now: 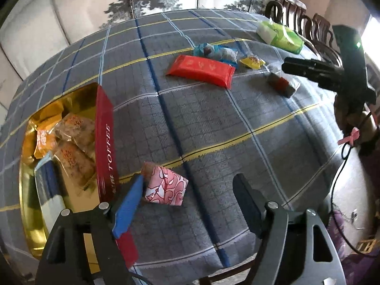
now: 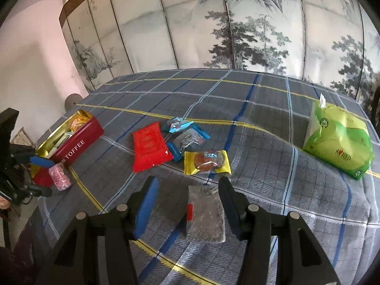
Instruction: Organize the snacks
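**Snacks: pink packet loose beside the tin, clear packet lined up for pickup**

Snacks lie spread over the checked tablecloth (image 2: 261,123). The toffee tin (image 1: 104,142) sits just left of your left tongs (image 1: 187,204), lid off, several wrapped pieces already inside. That suits it as the collecting box.

Left tongs: spread. The pink packet (image 1: 166,187) lies on the cloth outside the tin, touching the blue left pad (image 1: 129,206); the other pad stands well clear, so nothing is pinched. The tongs point steeply down at the cloth.

Right tongs (image 2: 187,204): spread, angled down at a gentler slope. The clear packet (image 2: 205,216) lies between the jaws, unpressed. Just beyond the tips sits the yellow packet (image 2: 206,161); the red packet (image 2: 149,147) is farther left, the green tissue pack (image 2: 339,140) well to the right.
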Motion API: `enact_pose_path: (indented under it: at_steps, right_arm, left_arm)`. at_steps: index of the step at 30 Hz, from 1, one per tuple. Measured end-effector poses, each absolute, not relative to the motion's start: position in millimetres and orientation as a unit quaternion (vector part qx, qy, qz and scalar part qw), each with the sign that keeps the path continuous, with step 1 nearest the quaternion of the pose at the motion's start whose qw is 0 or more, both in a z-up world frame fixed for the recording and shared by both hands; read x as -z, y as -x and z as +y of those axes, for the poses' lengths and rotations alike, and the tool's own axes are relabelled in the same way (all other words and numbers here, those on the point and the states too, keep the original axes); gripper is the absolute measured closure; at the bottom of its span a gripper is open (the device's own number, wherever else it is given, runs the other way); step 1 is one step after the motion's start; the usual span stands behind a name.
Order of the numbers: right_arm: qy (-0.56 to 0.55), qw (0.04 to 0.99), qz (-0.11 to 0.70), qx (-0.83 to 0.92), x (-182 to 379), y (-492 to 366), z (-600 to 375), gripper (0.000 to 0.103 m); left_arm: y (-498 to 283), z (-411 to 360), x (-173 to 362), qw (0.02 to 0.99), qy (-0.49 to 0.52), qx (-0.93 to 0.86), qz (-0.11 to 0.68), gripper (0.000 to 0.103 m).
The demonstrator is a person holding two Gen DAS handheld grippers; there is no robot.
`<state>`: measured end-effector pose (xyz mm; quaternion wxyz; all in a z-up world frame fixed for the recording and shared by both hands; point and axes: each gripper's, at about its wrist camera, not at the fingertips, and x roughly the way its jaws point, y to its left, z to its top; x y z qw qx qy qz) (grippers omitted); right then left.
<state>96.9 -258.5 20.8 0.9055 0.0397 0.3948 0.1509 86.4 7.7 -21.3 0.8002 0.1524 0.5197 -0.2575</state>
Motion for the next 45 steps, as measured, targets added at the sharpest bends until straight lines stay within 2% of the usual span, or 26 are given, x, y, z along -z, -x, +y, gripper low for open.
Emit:
enact_pose_path:
  at_steps: [4,8,15,18,26,27,28,29,31,38,45]
  right_arm:
    - [-0.052,0.903,0.395,-0.16,-21,-96,-256,0.049]
    - [-0.056,0.903,0.394,-0.161,-19,-94,-251,0.048]
    - [-0.067,0.904,0.391,-0.158,-19,-88,-256,0.048]
    - [-0.073,0.903,0.394,-0.158,-16,-88,-260,0.048]
    - [-0.067,0.903,0.393,-0.164,-14,-85,-253,0.048]
    - [-0.064,0.904,0.39,-0.164,-16,-84,-253,0.048]
    - [-0.063,0.905,0.387,-0.164,-18,-83,-255,0.048]
    - [-0.064,0.905,0.386,-0.163,-18,-83,-255,0.048]
    - [-0.07,0.906,0.386,-0.16,-19,-85,-260,0.048]
    - [-0.075,0.906,0.389,-0.149,-22,-100,-268,0.048]
    - [-0.059,0.899,0.407,-0.149,-18,-114,-268,0.048]
  left_arm:
    - [-95,7,24,0.797,-0.147,0.27,0.52,0.03]
    - [-114,7,17,0.761,-0.045,0.363,0.536,0.026]
    - [-118,30,11,0.791,-0.017,0.307,0.528,0.025]
    - [-110,32,17,0.795,-0.026,0.293,0.531,0.021]
    - [-125,0,47,0.795,-0.084,0.228,0.555,0.021]
    - [-127,-4,48,0.797,-0.097,0.219,0.555,0.025]
    - [-127,-7,49,0.798,-0.104,0.213,0.554,0.046]
    - [-128,-9,52,0.793,-0.102,0.216,0.561,0.061]
    - [-126,-17,56,0.793,-0.117,0.205,0.562,0.076]
    - [-123,-22,55,0.792,-0.1,0.218,0.561,0.077]
    - [-103,5,37,0.792,-0.015,0.223,0.568,0.077]
